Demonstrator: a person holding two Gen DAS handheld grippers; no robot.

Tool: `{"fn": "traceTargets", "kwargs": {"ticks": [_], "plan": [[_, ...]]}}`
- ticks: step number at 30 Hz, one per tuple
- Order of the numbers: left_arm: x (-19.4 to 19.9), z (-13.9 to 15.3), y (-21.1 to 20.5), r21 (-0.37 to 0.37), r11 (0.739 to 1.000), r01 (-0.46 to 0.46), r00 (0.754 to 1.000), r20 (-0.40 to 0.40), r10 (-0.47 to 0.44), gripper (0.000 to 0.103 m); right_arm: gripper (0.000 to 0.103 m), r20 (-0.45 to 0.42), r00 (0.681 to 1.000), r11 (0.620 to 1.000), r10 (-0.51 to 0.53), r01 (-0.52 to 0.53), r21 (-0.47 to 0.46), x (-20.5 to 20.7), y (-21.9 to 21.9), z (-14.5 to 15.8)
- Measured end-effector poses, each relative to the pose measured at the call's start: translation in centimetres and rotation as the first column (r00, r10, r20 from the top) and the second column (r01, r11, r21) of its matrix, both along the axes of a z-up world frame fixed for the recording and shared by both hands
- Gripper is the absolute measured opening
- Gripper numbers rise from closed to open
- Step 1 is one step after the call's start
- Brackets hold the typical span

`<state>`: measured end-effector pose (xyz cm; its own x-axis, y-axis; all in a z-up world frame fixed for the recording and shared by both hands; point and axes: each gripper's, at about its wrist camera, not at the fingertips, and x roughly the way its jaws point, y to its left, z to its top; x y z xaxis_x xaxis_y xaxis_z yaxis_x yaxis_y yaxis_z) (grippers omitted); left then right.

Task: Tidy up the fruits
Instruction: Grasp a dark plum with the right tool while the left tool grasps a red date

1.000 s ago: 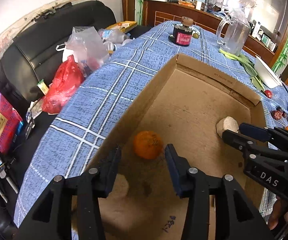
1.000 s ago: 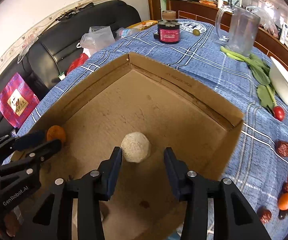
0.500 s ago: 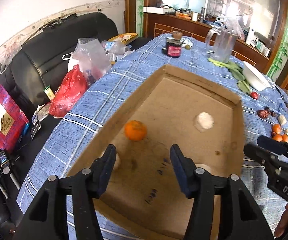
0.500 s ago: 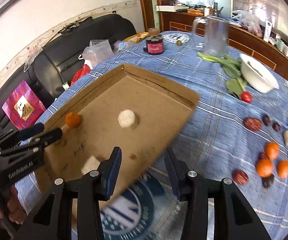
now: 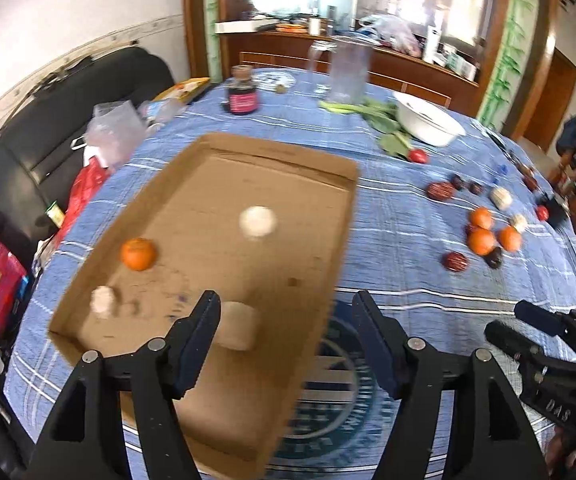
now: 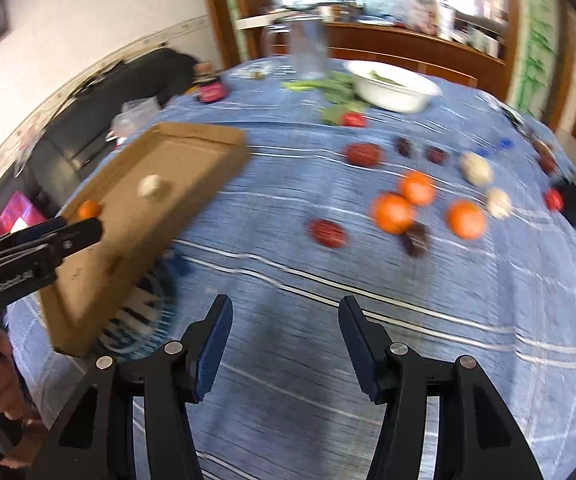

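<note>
A shallow cardboard tray point(image 5: 271, 148) lies on the blue checked tablecloth. It holds an orange point(image 5: 137, 254), a white round fruit point(image 5: 257, 222) and two pale lumps point(image 5: 237, 330). My left gripper point(image 5: 288, 320) hangs above the tray's near right corner, its jaws opening with nothing between them. My right gripper point(image 6: 285, 320) is over bare cloth to the right of the tray point(image 6: 207, 148), its jaws also opening and empty. Loose oranges point(image 6: 394, 213) and dark red dates point(image 6: 328, 233) lie ahead of it. Each gripper shows in the other's view: the left gripper point(image 6: 83, 229) and the right gripper point(image 5: 508, 318).
A white bowl point(image 6: 392, 88), leafy greens point(image 5: 384, 118), a red tomato point(image 5: 418, 156), a clear jug point(image 5: 348, 72) and a dark jar point(image 5: 243, 94) stand at the far side. A black sofa point(image 5: 27, 140) with bags runs along the left edge.
Both grippers have pulled back from the orange and the white fruit inside the tray and their jaws have widened. The right one has swung right, over the cloth toward the loose fruit.
</note>
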<state>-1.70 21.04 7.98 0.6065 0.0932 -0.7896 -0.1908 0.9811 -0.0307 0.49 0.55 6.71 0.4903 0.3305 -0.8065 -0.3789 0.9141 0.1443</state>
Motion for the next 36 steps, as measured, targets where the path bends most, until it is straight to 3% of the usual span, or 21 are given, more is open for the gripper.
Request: {"fn": "traceTargets", "kwargs": {"ticks": [8, 19, 21, 22, 23, 36], "plan": [[0.5, -0.8, -5.3, 0.021, 0.996, 0.086, 0.996, -0.036, -0.085, 0.070, 0.059, -0.021, 0.993, 0.993, -0.114, 0.115, 0.041, 3.3, -7.6, -0.6], [1.8, -2.2, -7.8, 0.047, 0.996, 0.081, 0.992, -0.097, -0.077, 0.070, 0.059, -0.050, 0.999, 0.999, -0.011, 0.013, 0.041, 9.6, -6.2, -3.8], [2.3, -2.3, -8.3, 0.050, 0.995, 0.085, 0.992, -0.103, -0.079, 0.070, 0.049, -0.033, 0.999, 1.000, 0.016, -0.016, 0.023, 9.9, -5.7, -4.1], [2.7, -2.4, -8.5, 0.052, 0.995, 0.087, 0.991, -0.107, -0.081, 0.070, 0.028, -0.020, 0.999, 1.000, 0.026, -0.026, 0.003, 10.0, -5.5, -4.1], [3.1, -2.4, -8.8, 0.053, 0.995, 0.090, 0.991, -0.109, -0.084, 0.070, 0.025, -0.013, 0.999, 0.999, 0.042, -0.042, -0.012, 10.1, -5.3, -4.2], [10.2, -5.4, -14.4, -0.005, 0.982, 0.189, 0.969, -0.163, -0.187, 0.070, 0.025, 0.047, 0.999, 1.000, 0.023, -0.023, -0.007, 7.6, -9.7, -3.0]]}}
